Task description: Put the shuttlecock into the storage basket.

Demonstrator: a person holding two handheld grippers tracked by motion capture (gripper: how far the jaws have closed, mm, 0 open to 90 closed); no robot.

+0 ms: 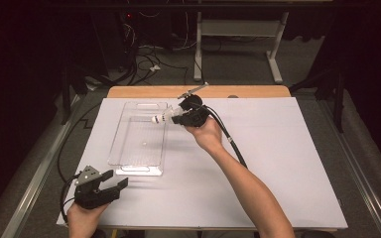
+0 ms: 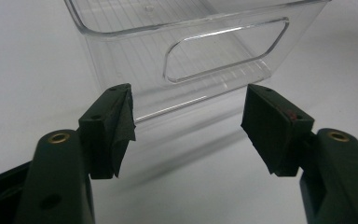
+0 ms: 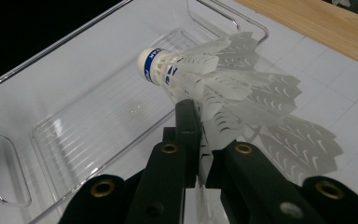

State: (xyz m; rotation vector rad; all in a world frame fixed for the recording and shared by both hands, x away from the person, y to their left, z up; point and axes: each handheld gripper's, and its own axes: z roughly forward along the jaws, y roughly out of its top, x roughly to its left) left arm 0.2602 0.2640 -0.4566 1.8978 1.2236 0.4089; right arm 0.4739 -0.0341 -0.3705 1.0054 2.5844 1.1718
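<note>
Shuttlecock (image 3: 191,74) pinched by its feather skirt in right gripper (image 1: 182,118), cork end out over the clear tray's (image 1: 129,168) far right rim, toward surface (image 1: 278,163) far edge. Left gripper (image 1: 110,186) w/ jaws wide, nothing between, at near-left corner, just before tray's near end.

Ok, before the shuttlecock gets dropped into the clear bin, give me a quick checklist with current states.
1. Right gripper jaws shut on the shuttlecock feather skirt: ok.
2. Shuttlecock cork end over the clear bin: ok.
3. Bin interior free of other items: ok.
4. Bin upright on the white table sheet: ok.
5. Left gripper open, resting clear of the bin's near end: ok.
6. Feathers undamaged by the grip: cannot tell.
</note>
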